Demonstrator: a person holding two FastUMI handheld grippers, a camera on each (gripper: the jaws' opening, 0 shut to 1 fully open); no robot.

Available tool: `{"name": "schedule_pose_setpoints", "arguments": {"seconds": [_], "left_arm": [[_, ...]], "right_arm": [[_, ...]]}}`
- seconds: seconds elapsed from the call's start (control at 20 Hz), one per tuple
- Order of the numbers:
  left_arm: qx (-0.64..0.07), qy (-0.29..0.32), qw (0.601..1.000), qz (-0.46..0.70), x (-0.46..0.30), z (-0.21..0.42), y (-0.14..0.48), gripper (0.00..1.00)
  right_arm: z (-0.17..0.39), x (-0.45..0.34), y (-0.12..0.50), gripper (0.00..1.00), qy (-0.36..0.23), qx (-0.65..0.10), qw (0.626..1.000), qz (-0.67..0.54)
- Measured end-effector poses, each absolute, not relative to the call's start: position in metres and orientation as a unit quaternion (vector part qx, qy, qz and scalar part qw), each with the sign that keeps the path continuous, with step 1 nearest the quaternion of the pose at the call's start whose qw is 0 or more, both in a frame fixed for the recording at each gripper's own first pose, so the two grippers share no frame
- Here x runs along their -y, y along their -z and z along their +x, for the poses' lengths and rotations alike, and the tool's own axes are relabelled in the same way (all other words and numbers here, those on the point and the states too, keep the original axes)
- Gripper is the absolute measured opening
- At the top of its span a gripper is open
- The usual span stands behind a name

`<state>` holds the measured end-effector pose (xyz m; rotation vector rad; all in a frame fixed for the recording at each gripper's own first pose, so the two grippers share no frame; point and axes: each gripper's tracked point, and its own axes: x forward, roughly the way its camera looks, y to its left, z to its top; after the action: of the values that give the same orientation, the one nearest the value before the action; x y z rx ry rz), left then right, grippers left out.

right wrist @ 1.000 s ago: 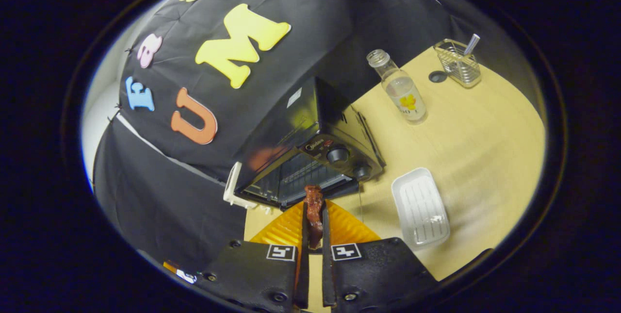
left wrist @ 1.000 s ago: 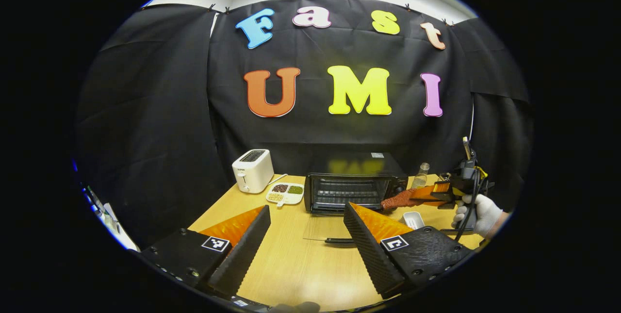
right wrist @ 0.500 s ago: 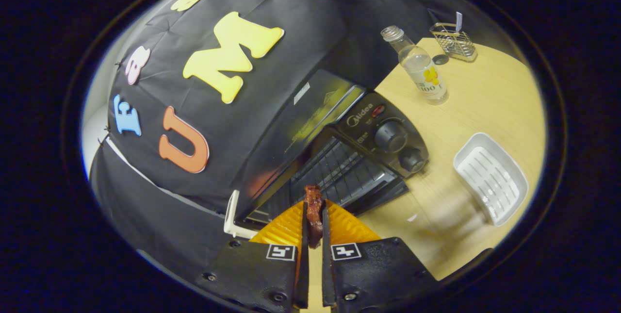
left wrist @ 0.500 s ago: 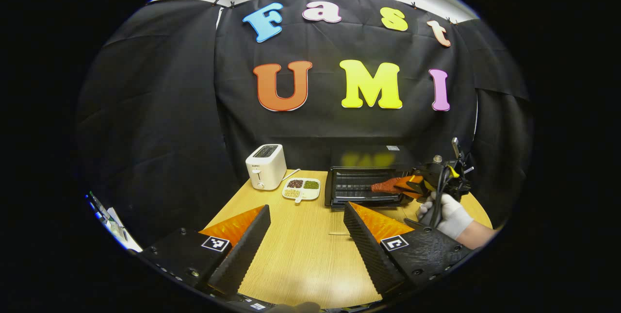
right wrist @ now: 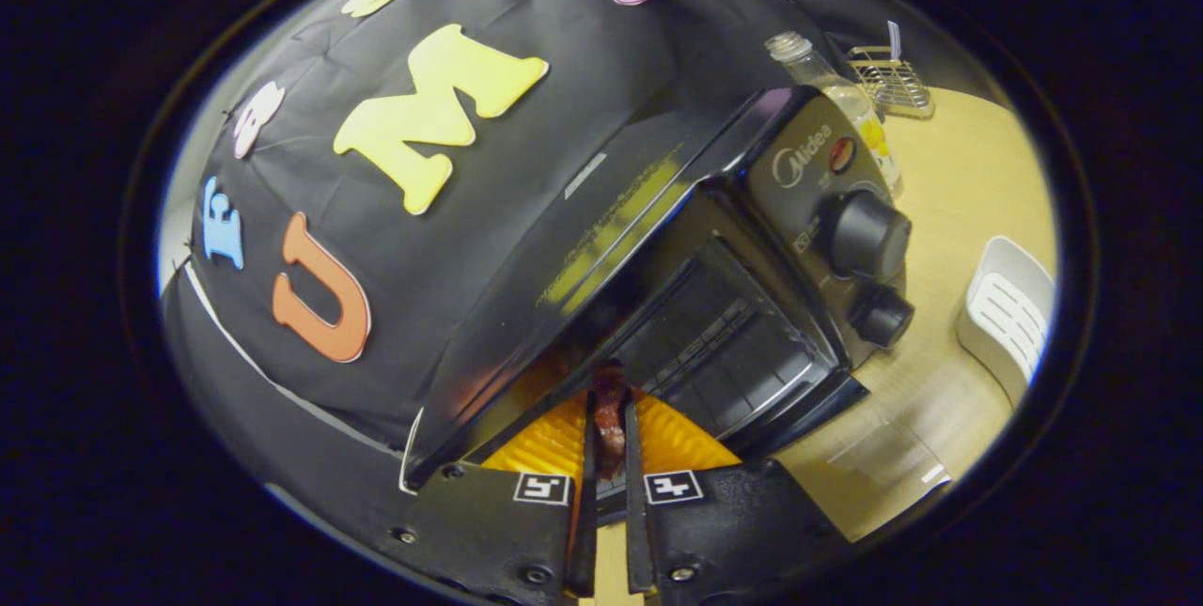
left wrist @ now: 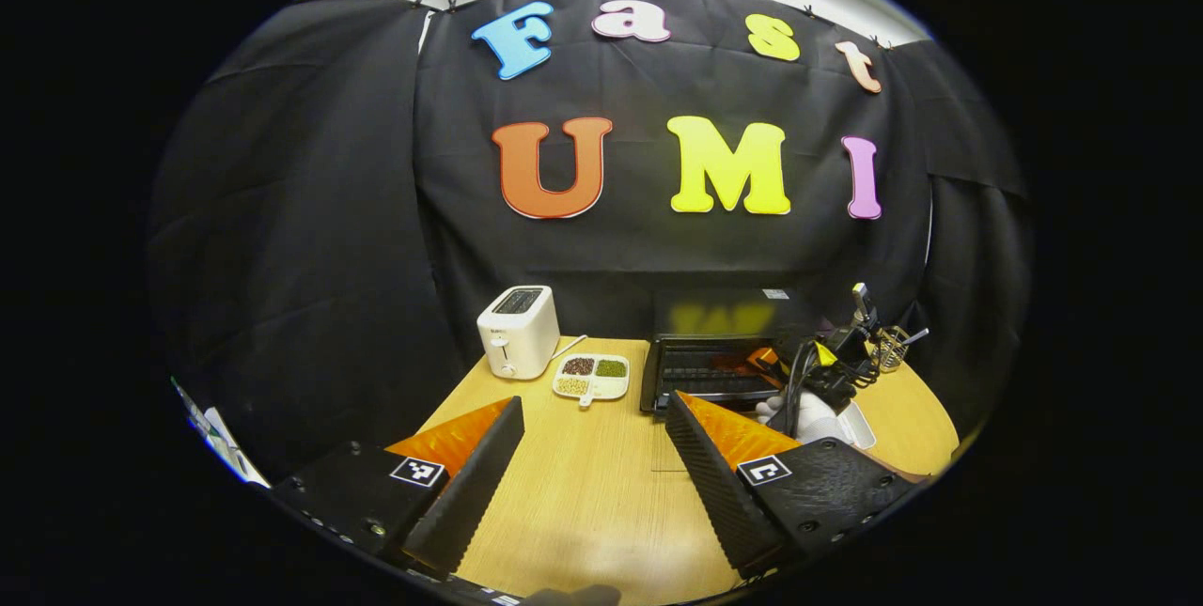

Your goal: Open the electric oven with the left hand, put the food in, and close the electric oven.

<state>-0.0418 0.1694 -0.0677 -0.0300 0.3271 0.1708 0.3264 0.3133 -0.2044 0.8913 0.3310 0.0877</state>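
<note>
The black electric oven (left wrist: 716,364) stands at the back of the wooden table with its glass door (right wrist: 883,444) folded down flat. In the right gripper view its open cavity and wire rack (right wrist: 724,348) loom close. My right gripper (right wrist: 609,396) is shut on a reddish-brown strip of food (right wrist: 609,411), whose tip is at the oven's mouth. In the left gripper view the right gripper (left wrist: 820,364) and a gloved hand (left wrist: 808,413) reach into the oven front. My left gripper (left wrist: 595,399) hangs open over the table's middle, well short of the oven, holding nothing.
A white toaster (left wrist: 517,332) and a divided dish of grains (left wrist: 592,377) sit left of the oven. To its right are a white ribbed tray (right wrist: 1010,315), a glass bottle (right wrist: 836,85) and a wire basket (right wrist: 893,80). Two knobs (right wrist: 869,235) stick out from the oven's panel.
My right gripper has carried the food forward from beside the oven to its open mouth; the oven now looms much larger. The left gripper has stayed open and drifted slightly.
</note>
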Motion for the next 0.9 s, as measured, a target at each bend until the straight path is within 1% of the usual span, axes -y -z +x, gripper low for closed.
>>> {"name": "schedule_pose_setpoints", "arguments": {"seconds": [0.35, 0.4, 0.45, 0.5, 0.55, 0.6, 0.65, 0.85, 0.9], "left_arm": [[-0.165, -0.083, 0.983, -0.022, -0.178, -0.037, 0.067, 0.98], [-0.166, -0.083, 0.982, -0.022, -0.179, -0.038, 0.068, 0.98], [-0.167, -0.081, 0.982, -0.021, -0.178, -0.040, 0.069, 0.98], [-0.166, -0.078, 0.983, -0.021, -0.176, -0.039, 0.068, 0.98], [-0.165, -0.075, 0.983, -0.021, -0.175, -0.039, 0.067, 0.97], [-0.163, -0.072, 0.984, -0.022, -0.174, -0.039, 0.066, 0.97], [-0.162, -0.071, 0.984, -0.024, -0.174, -0.039, 0.065, 0.97], [-0.159, -0.064, 0.985, -0.023, -0.168, -0.044, 0.064, 0.98], [-0.156, -0.065, 0.985, -0.021, -0.168, -0.046, 0.063, 0.98]], "right_arm": [[0.340, -0.321, 0.216, 0.18, -0.025, -0.157, 0.919, 0.361], [0.341, -0.319, 0.216, 0.20, -0.022, -0.154, 0.923, 0.351], [0.340, -0.317, 0.214, 0.23, -0.025, -0.150, 0.928, 0.339], [0.342, -0.313, 0.212, 0.31, -0.027, -0.147, 0.933, 0.327], [0.340, -0.310, 0.212, 0.35, -0.024, -0.144, 0.940, 0.308], [0.339, -0.306, 0.214, 0.50, -0.018, -0.143, 0.948, 0.284], [0.338, -0.303, 0.213, 0.52, -0.018, -0.138, 0.953, 0.268], [0.324, -0.299, 0.214, 0.67, -0.025, -0.140, 0.962, 0.234], [0.317, -0.299, 0.212, 0.69, -0.028, -0.142, 0.962, 0.231]]}}
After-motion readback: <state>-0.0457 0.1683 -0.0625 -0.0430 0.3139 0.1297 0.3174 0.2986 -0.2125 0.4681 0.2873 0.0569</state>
